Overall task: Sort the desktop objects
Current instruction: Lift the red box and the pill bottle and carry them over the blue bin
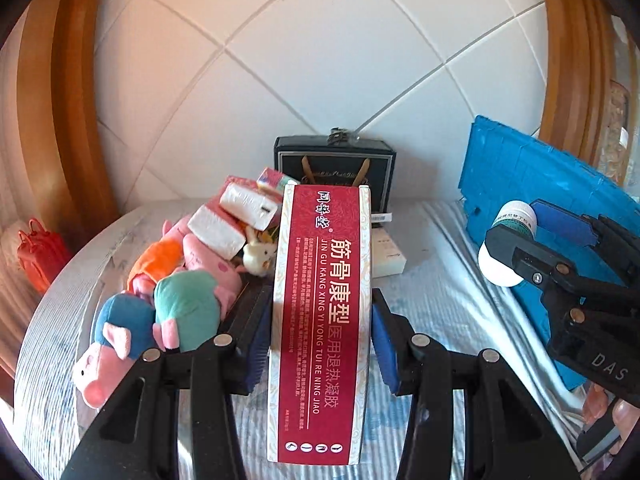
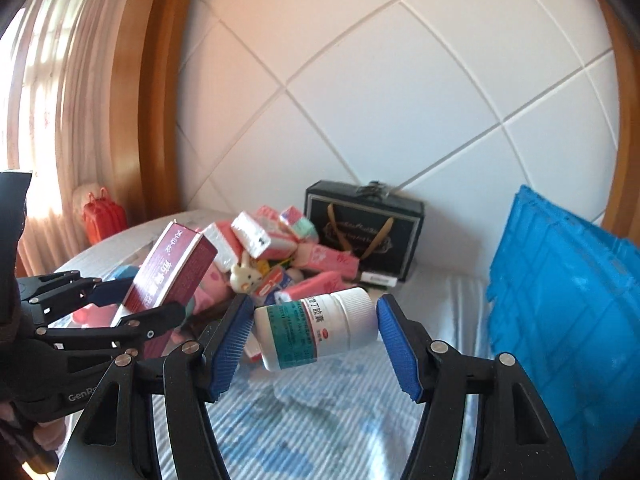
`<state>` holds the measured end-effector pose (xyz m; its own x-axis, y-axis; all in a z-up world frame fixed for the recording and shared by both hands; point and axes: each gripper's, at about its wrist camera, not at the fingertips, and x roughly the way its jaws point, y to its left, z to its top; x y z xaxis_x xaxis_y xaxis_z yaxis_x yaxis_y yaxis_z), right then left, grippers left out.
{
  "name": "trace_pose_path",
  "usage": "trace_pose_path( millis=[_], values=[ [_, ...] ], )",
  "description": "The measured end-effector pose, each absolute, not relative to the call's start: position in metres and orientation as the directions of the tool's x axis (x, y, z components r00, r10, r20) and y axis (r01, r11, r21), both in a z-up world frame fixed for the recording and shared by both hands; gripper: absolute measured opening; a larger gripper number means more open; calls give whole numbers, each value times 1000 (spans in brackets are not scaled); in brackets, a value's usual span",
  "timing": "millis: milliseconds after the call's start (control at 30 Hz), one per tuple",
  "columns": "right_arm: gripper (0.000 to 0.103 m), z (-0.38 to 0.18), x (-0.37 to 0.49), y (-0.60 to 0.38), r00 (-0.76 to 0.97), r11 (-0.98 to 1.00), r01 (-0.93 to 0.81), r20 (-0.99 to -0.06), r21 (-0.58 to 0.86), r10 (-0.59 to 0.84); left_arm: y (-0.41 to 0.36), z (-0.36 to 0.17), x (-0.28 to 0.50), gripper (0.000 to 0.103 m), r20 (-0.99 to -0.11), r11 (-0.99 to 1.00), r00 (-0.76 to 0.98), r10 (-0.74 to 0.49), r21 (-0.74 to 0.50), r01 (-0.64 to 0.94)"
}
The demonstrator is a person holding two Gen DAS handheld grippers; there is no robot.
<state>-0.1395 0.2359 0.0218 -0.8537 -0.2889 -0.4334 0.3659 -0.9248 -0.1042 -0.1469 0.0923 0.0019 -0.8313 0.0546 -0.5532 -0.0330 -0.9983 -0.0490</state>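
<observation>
My left gripper point(image 1: 320, 332) is shut on a long red medicine box point(image 1: 320, 320) with white borders and holds it above the striped bed sheet; it also shows in the right wrist view point(image 2: 168, 272). My right gripper point(image 2: 316, 332) is shut on a white medicine bottle point(image 2: 316, 328) with a green label, held sideways, cap toward the right finger. In the left wrist view the bottle point(image 1: 508, 240) hangs in front of a blue crate point(image 1: 532, 200).
A pile of plush pigs point(image 1: 176, 304), tissue packs point(image 1: 224, 228) and a small white rabbit toy point(image 2: 246, 276) lies at the left. A black gift bag point(image 2: 364, 232) leans on the padded headboard. The blue crate point(image 2: 568, 320) stands at the right. A red bag point(image 1: 40, 252) sits far left.
</observation>
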Motion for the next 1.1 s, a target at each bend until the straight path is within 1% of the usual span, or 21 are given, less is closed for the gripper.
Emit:
trace_pose_path(
  millis=[233, 400, 700, 833, 933, 1000, 1100],
  values=[
    [64, 64, -102, 275, -925, -951, 274, -309, -144, -220, 139, 39, -124, 44, -480, -993, -870, 111, -18, -117],
    [64, 87, -81, 310, -959, -970, 186, -242, -158, -145, 171, 54, -119, 44, -460, -986, -874, 156, -15, -168],
    [64, 132, -55, 406, -990, -990, -43, -131, -137, 61, 243, 100, -117, 44, -380, -960, -887, 264, -12, -280],
    [64, 142, -51, 455, -980, -983, -147, -117, -113, 160, 288, 117, -123, 44, -349, -939, -880, 321, 5, -345],
    [64, 145, -43, 491, -967, -971, -213, -120, -105, 225, 323, 128, -127, 44, -349, -918, -861, 371, 4, -397],
    [64, 146, -40, 517, -957, -965, -244, -139, -93, 255, 346, 135, -132, 44, -351, -906, -847, 399, -8, -423],
    [64, 143, -46, 547, -935, -949, -294, -174, -113, 310, 382, 146, -139, 44, -367, -893, -829, 422, -11, -449]
  ],
)
